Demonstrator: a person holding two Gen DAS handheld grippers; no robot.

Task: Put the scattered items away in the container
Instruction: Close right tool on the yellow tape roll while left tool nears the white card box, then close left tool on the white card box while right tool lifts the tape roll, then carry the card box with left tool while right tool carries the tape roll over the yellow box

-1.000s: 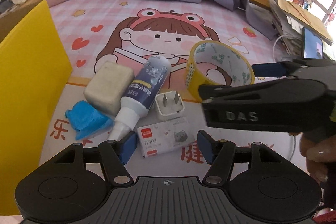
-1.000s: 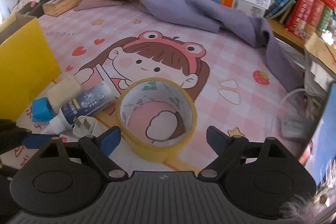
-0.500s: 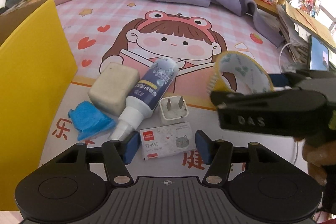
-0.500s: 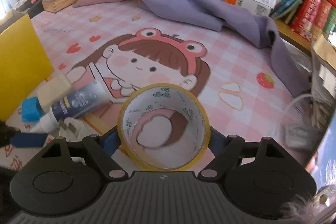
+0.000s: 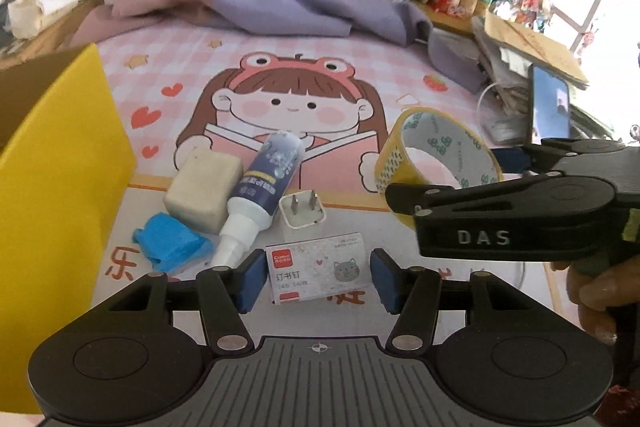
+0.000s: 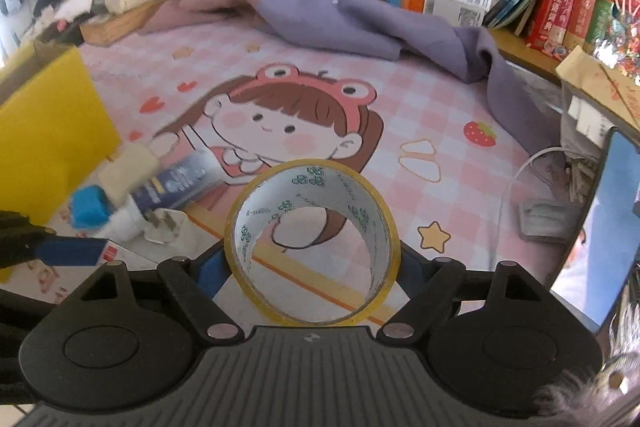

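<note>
right gripper has the yellow tape roll pinched between its blue pads, roll tipped up and apparently off the mat, so the first item looks on its way. the container, a yellow box, stands at the left edge of the cartoon desk mat; its inside is out of view, so what it already holds i can't tell. left gripper is spread wide, holding nothing, its pads either side of the staple box but not touching it. lying loose on the mat: the white charger plug, the dark blue bottle with the white neck, the beige block and the crumpled blue piece, all clustered just beside the yellow box. early days by my reckoning: one item in a grasp, five left on the mat.
</note>
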